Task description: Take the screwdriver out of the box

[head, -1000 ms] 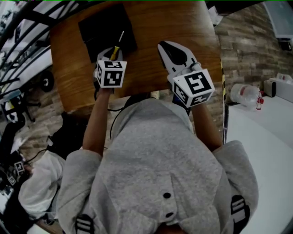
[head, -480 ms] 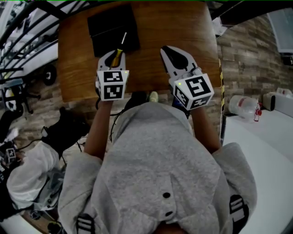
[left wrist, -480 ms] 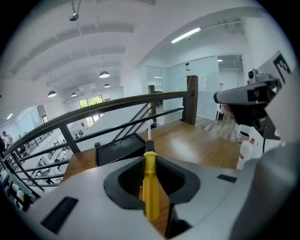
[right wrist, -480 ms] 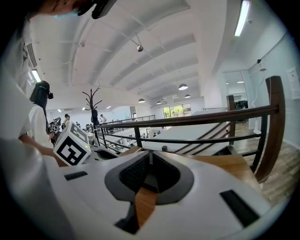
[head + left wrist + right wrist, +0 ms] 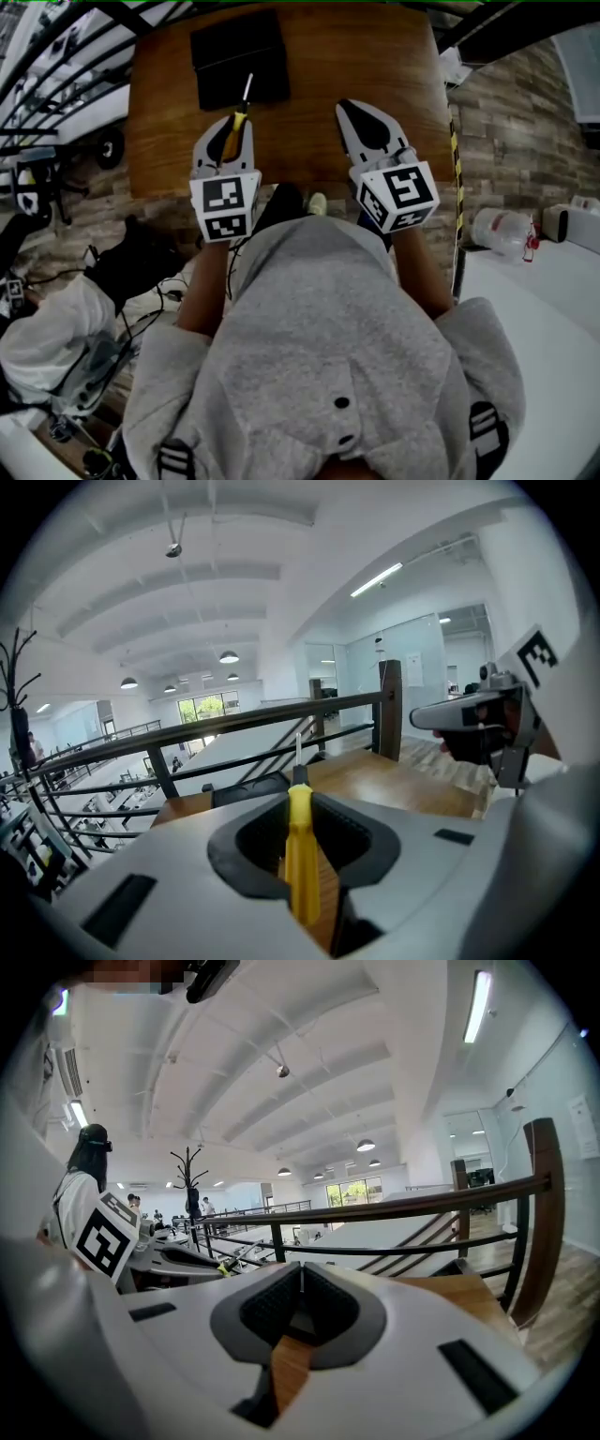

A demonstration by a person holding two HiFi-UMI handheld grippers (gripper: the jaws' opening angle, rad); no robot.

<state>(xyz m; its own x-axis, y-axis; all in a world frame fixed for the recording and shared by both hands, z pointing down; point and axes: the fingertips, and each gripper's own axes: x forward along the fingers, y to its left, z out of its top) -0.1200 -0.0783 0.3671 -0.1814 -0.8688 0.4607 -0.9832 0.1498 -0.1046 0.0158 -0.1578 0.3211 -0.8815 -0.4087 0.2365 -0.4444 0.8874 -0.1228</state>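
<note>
My left gripper (image 5: 232, 124) is shut on the yellow handle of the screwdriver (image 5: 240, 111), held above the wooden table (image 5: 375, 56). The metal shaft points away from me, and its tip reaches the near edge of the flat black box (image 5: 239, 52). In the left gripper view the screwdriver (image 5: 301, 855) stands between the jaws of the left gripper (image 5: 300, 803), with the box (image 5: 246, 790) beyond it. My right gripper (image 5: 349, 108) hovers over the table to the right, shut with nothing in it. The right gripper (image 5: 300, 1274) shows its jaw tips touching.
A dark railing (image 5: 403, 1206) runs along the table's far side and a wooden post (image 5: 542, 1204) stands at its corner. A white counter (image 5: 544, 309) with a plastic bottle (image 5: 502, 225) lies to my right. Bags and cables (image 5: 84, 319) lie on the floor at left.
The left gripper has risen and drawn back toward me with the screwdriver, off the box. The right gripper has shifted slightly and stays shut.
</note>
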